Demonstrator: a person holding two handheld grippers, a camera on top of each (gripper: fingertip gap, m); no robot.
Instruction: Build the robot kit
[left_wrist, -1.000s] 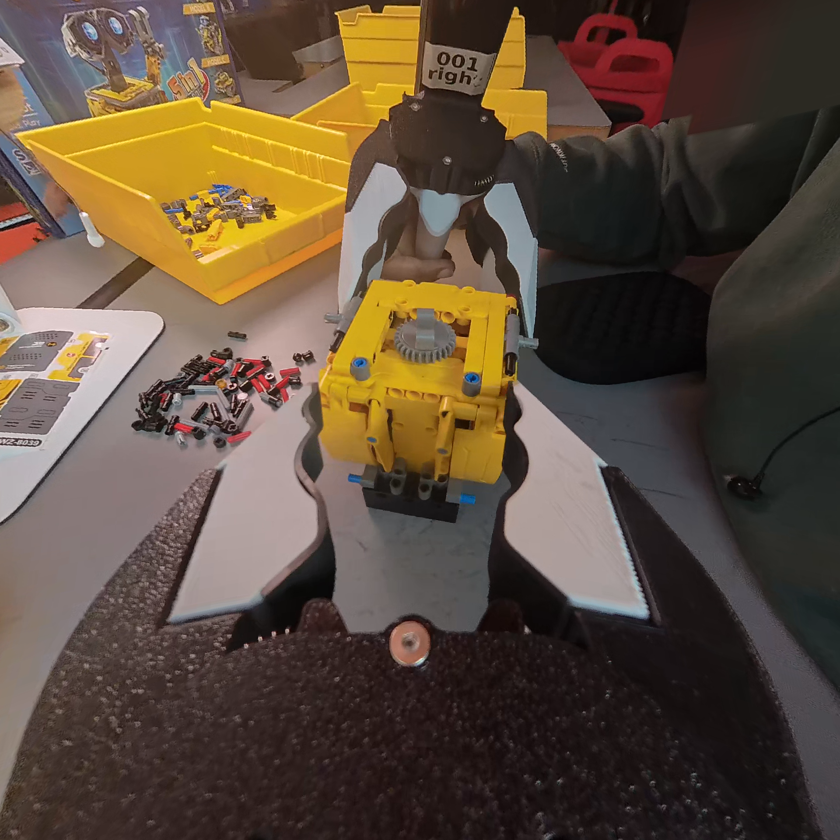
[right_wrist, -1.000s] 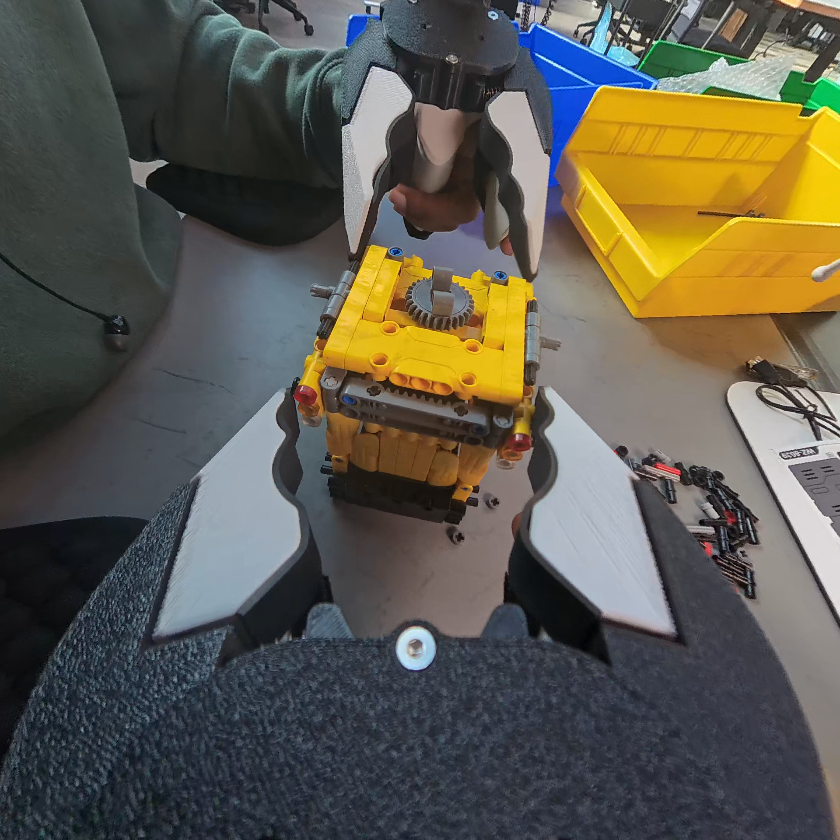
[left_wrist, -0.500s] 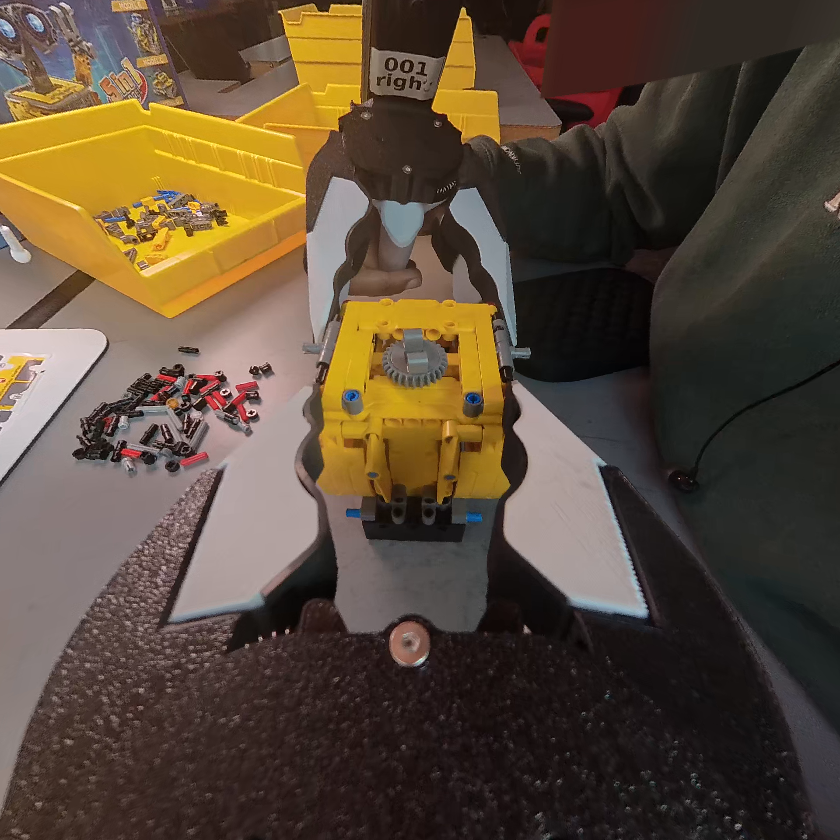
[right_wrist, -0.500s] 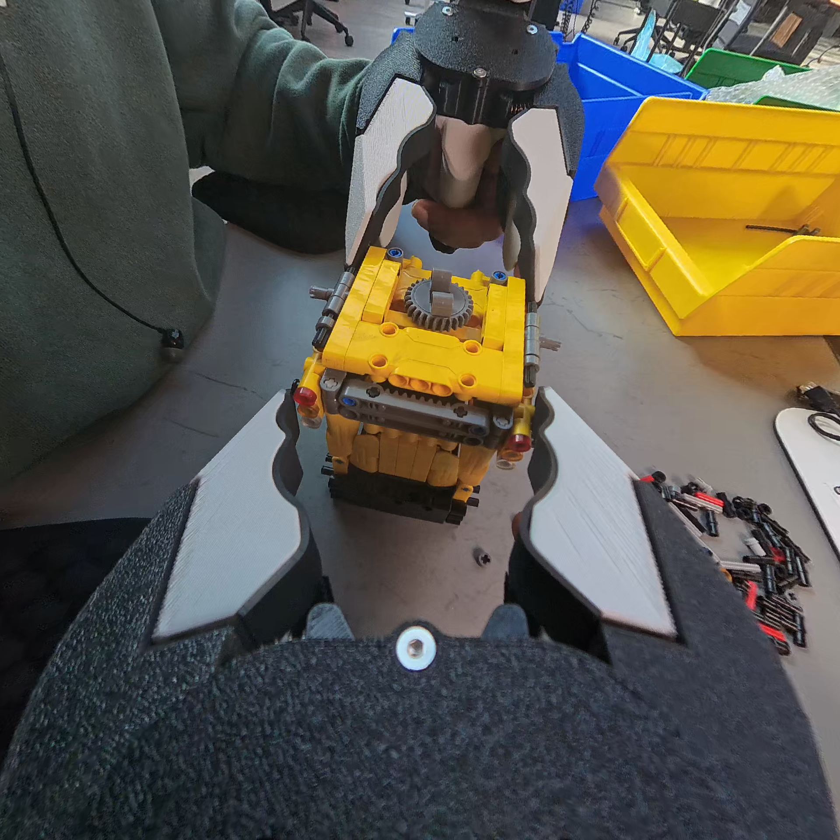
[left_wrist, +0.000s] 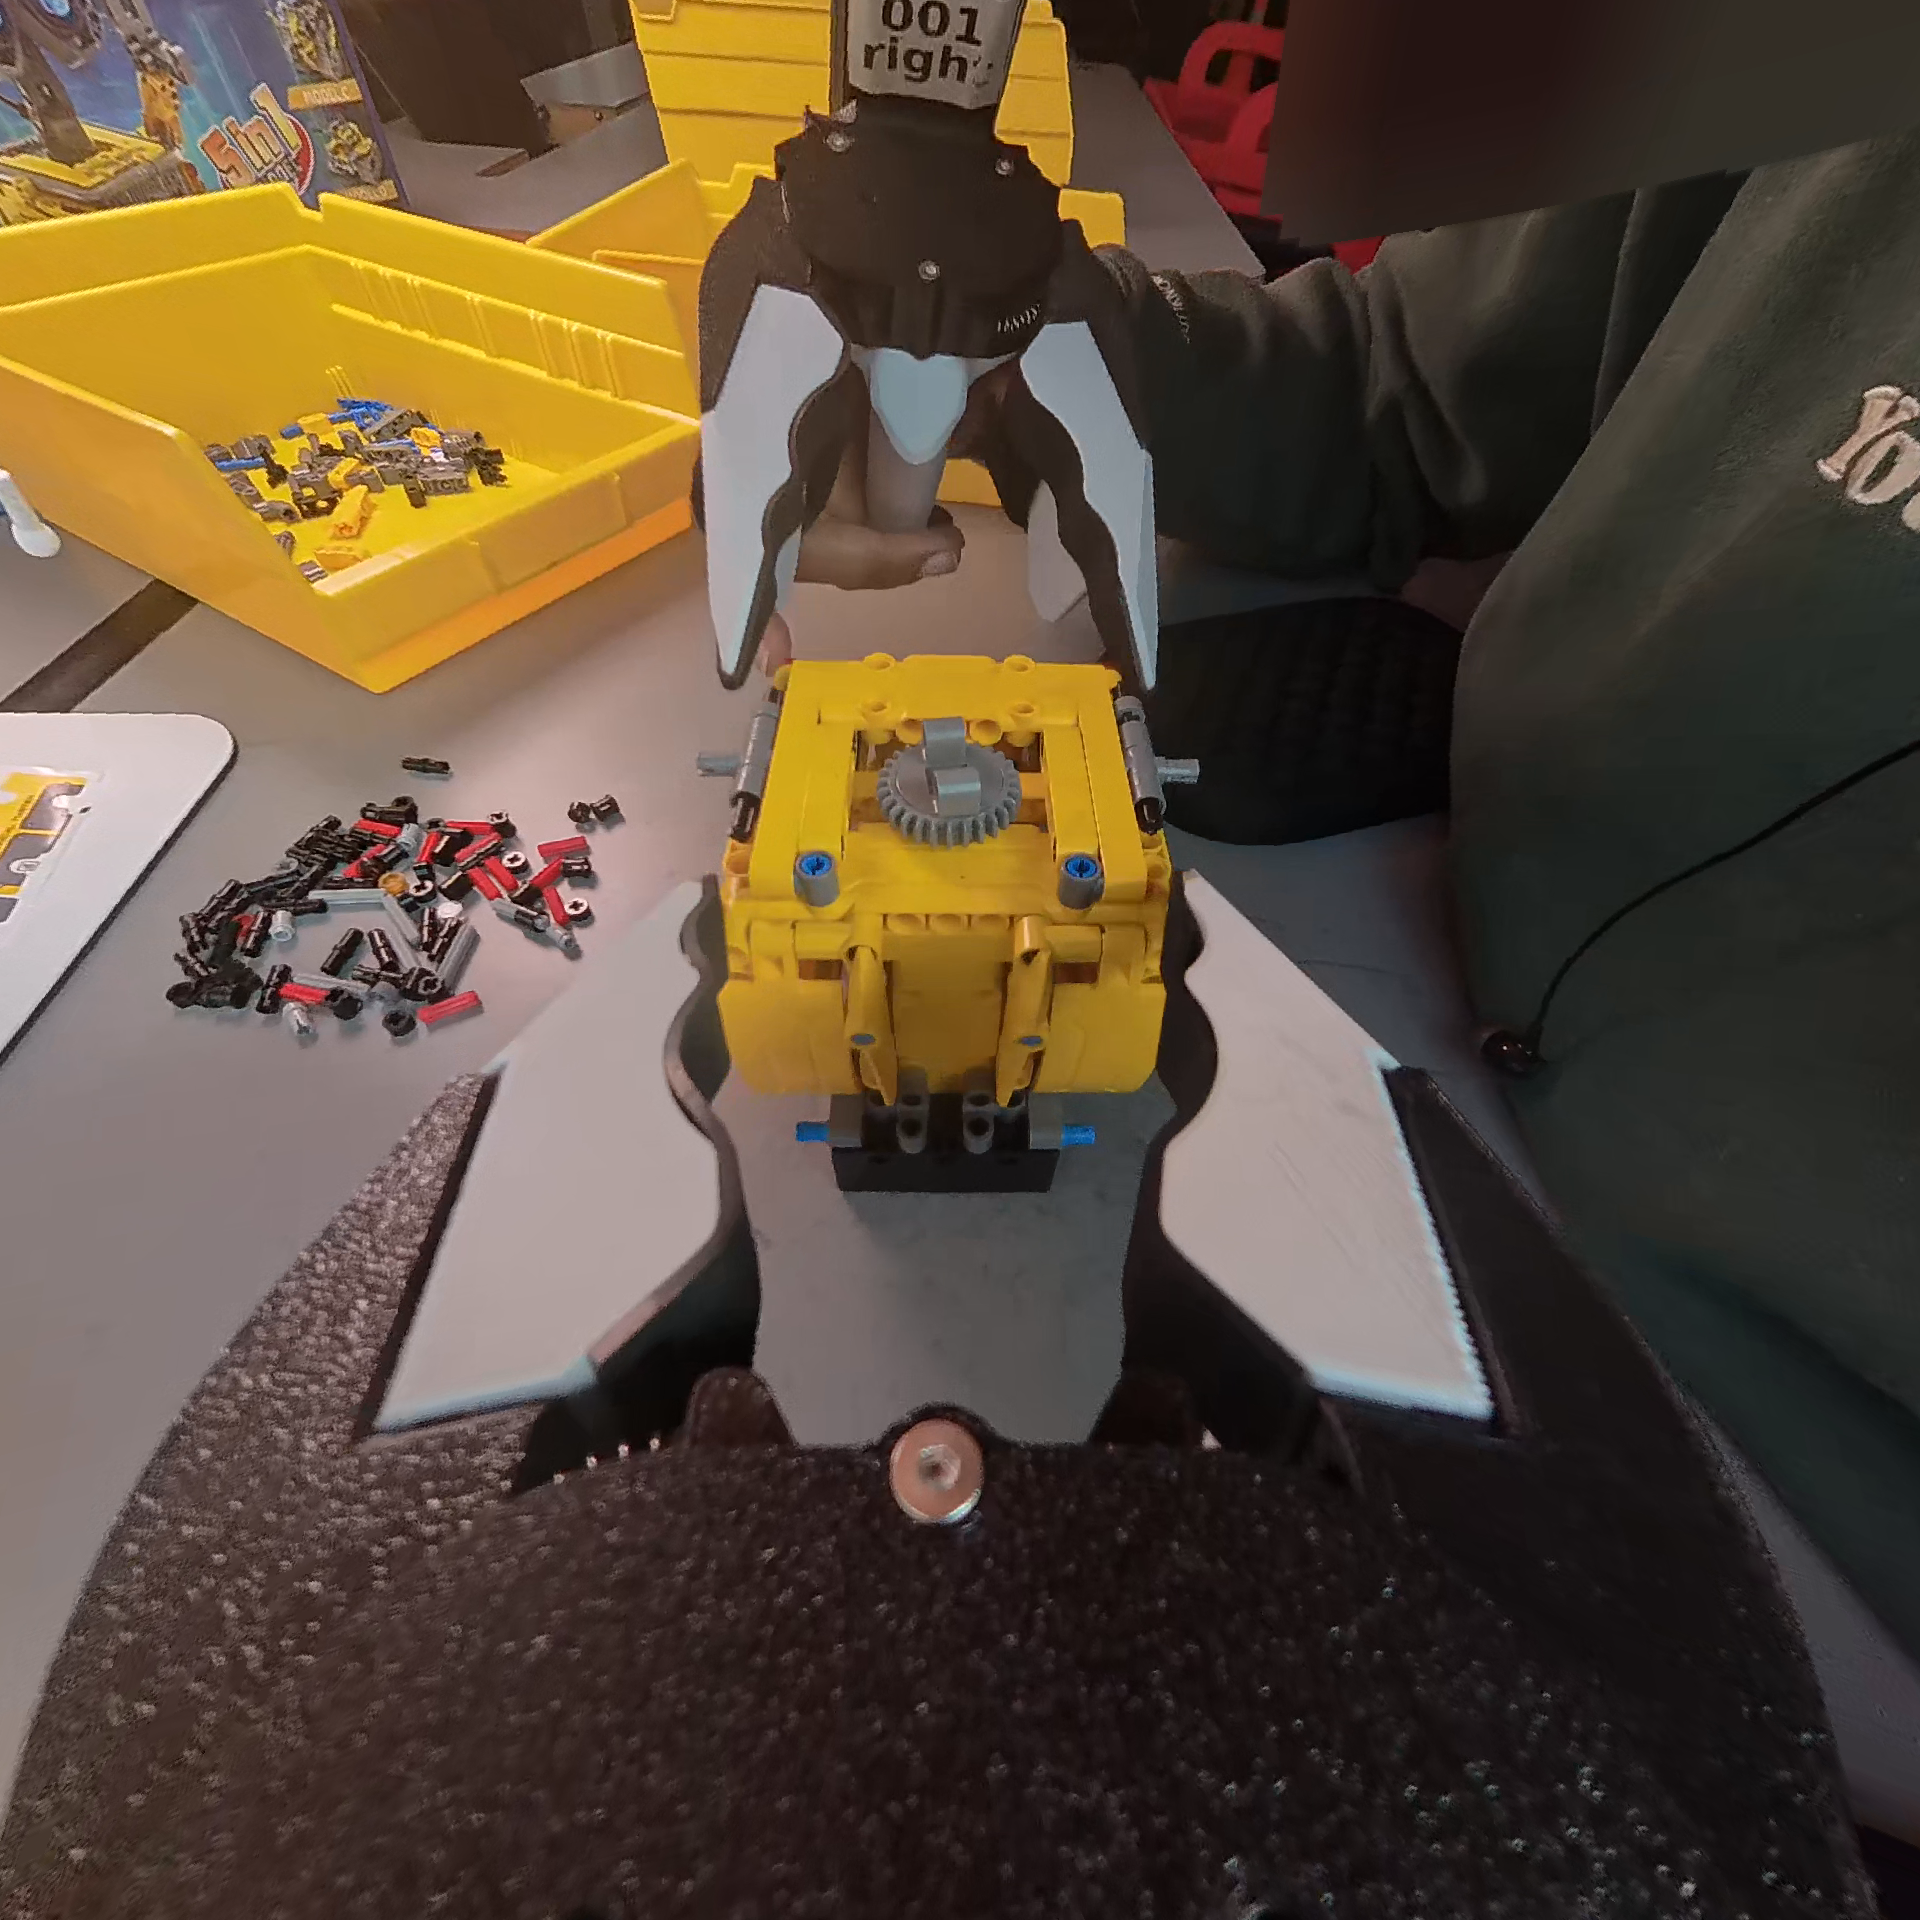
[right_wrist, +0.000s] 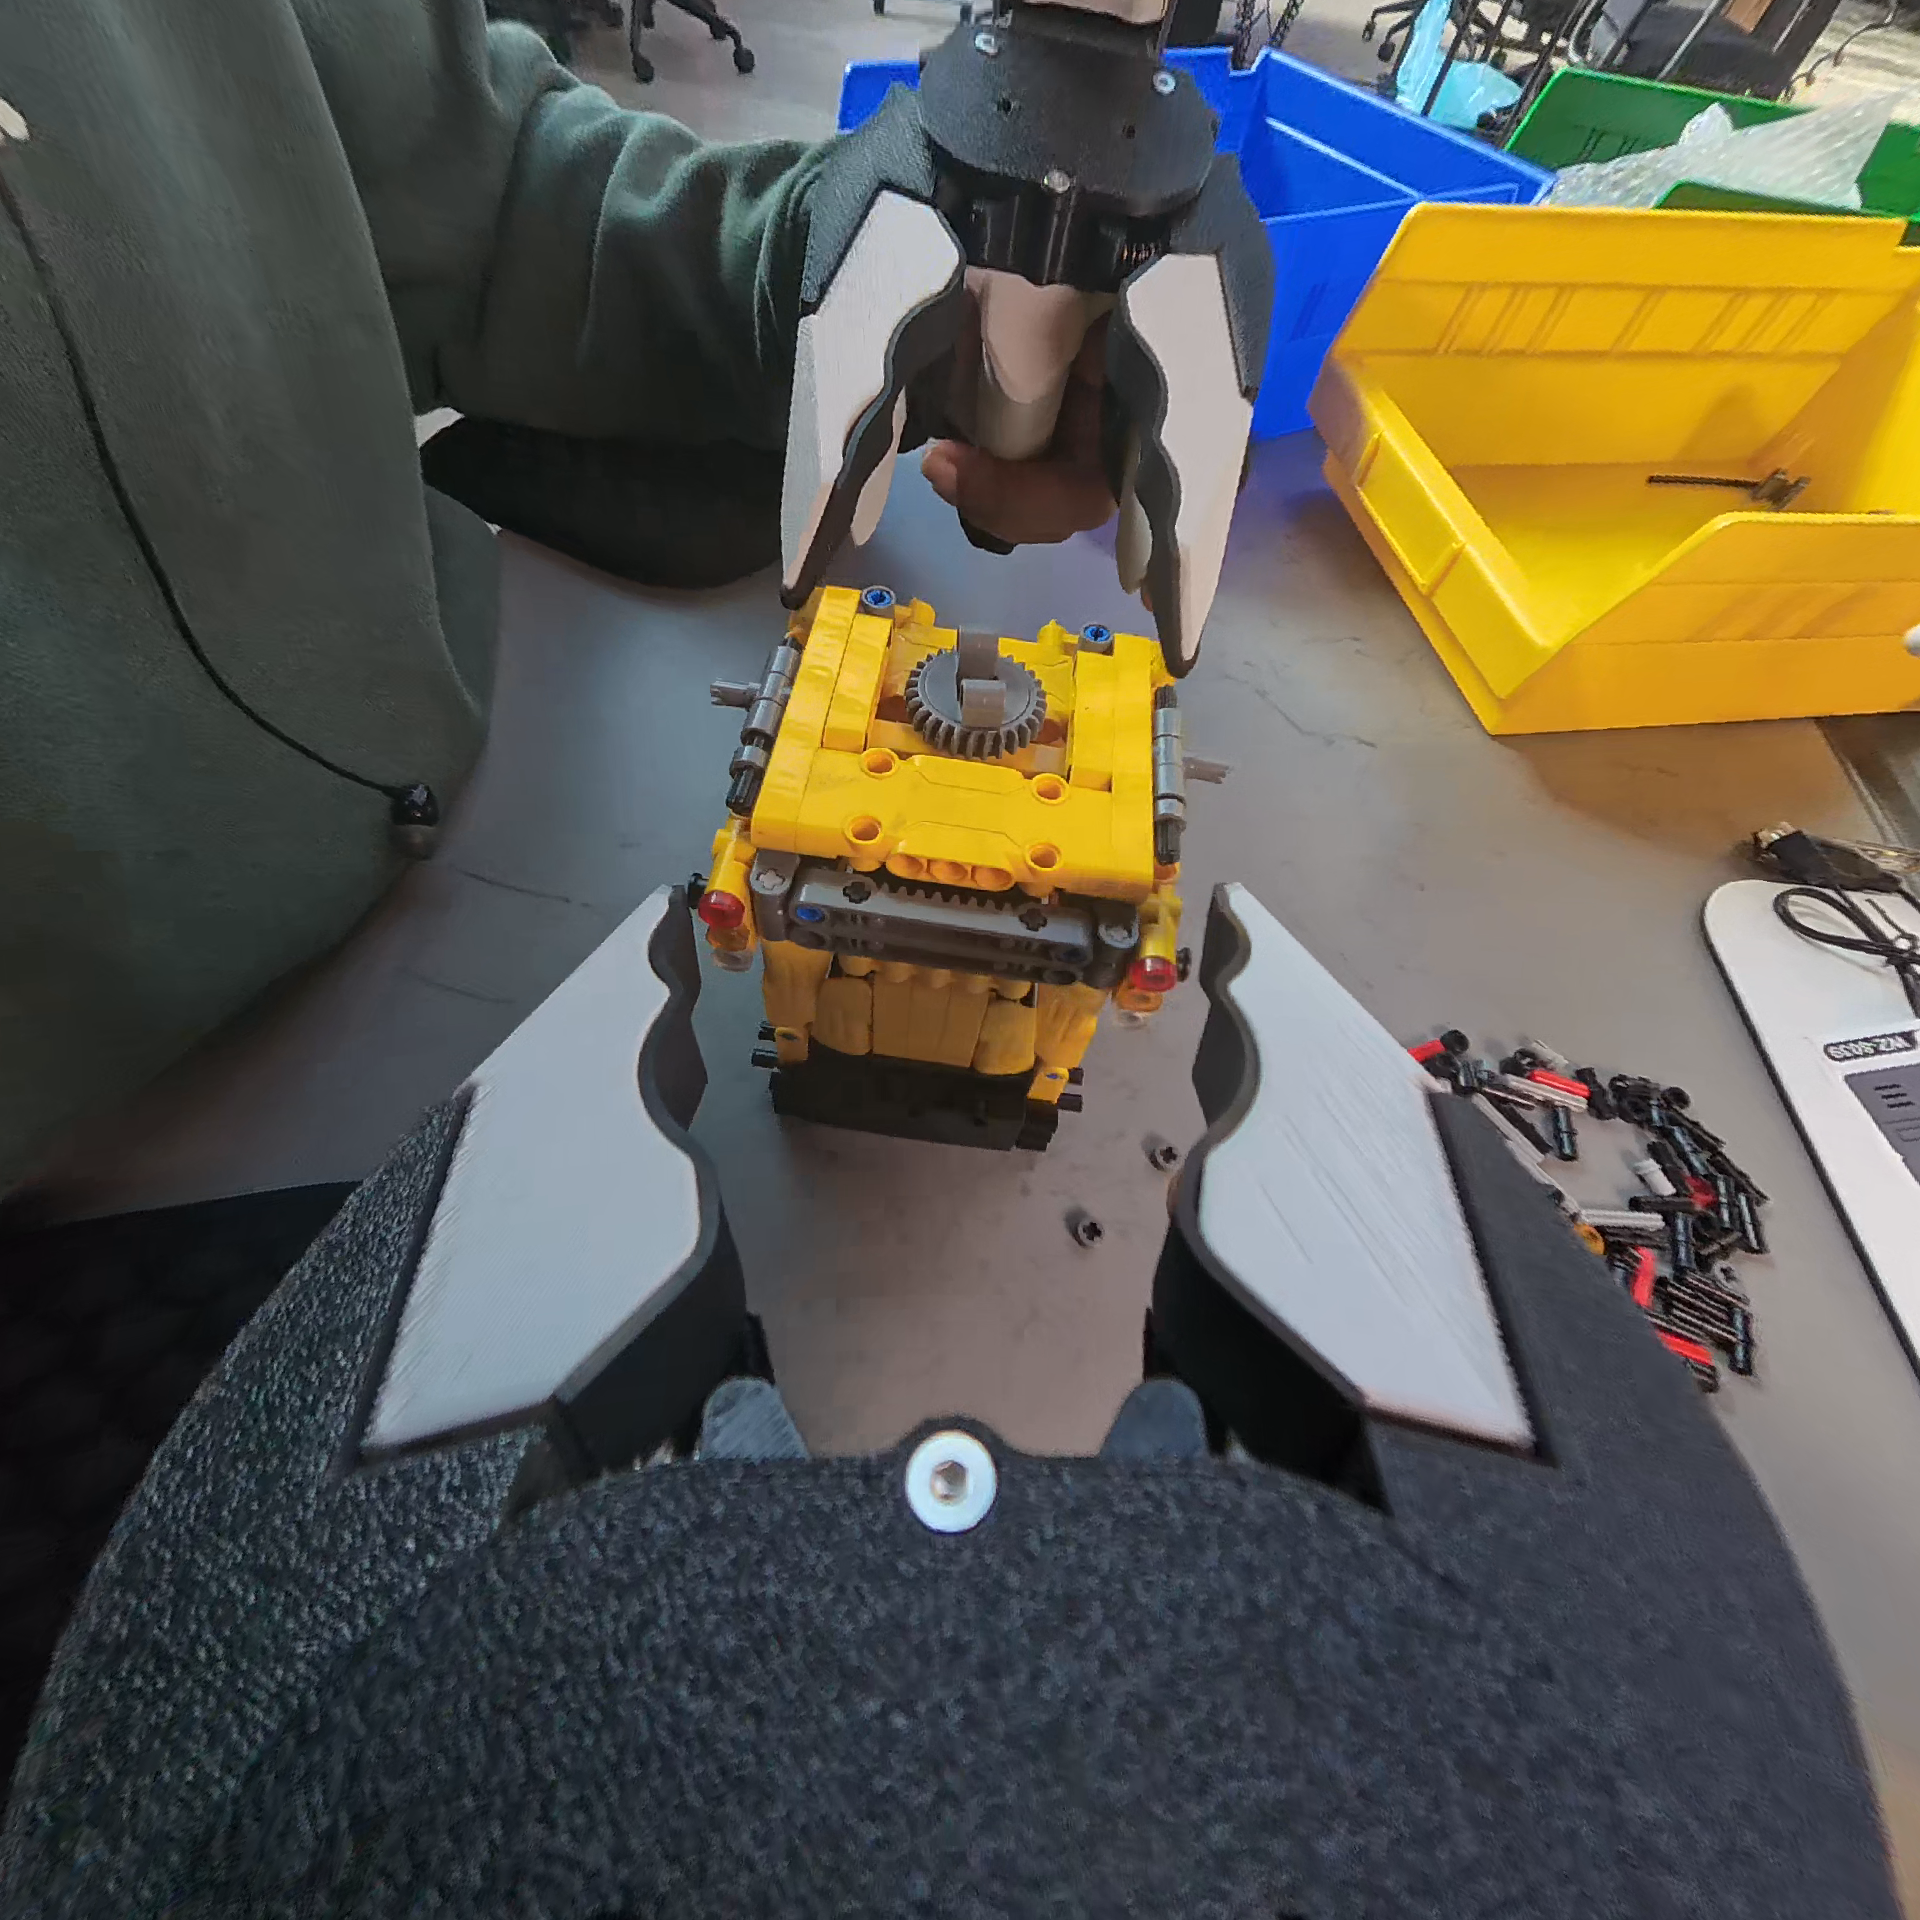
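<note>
The yellow brick-built block (left_wrist: 940, 935), with a grey gear (left_wrist: 945, 795) on top, stands upright on the grey bench (left_wrist: 208, 1195) between the two tools. The left gripper (left_wrist: 940, 997) has its fingers spread, flanking the block's lower sides; contact is hard to judge, but they seem just clear of it. The right gripper (right_wrist: 945, 997) is likewise released, its fingers beside the block's red-studded corners without clamping.

The block sits on a narrow black base (right_wrist: 914, 1107), so I judge that an uneven squeeze from one side could tip it or pop loose the grey side pins. Two tiny dark connectors (right_wrist: 1086, 1229) lie just by the right fingers and could be swept off.

To the left, a yellow bin (left_wrist: 436, 613) holds a small heap of grey, blue and yellow parts. Another yellow bin (right_wrist: 1558, 665) holds one dark axle piece. A loose pile of black and red pins (left_wrist: 384, 925) lies on the bench, outside any container.
</note>
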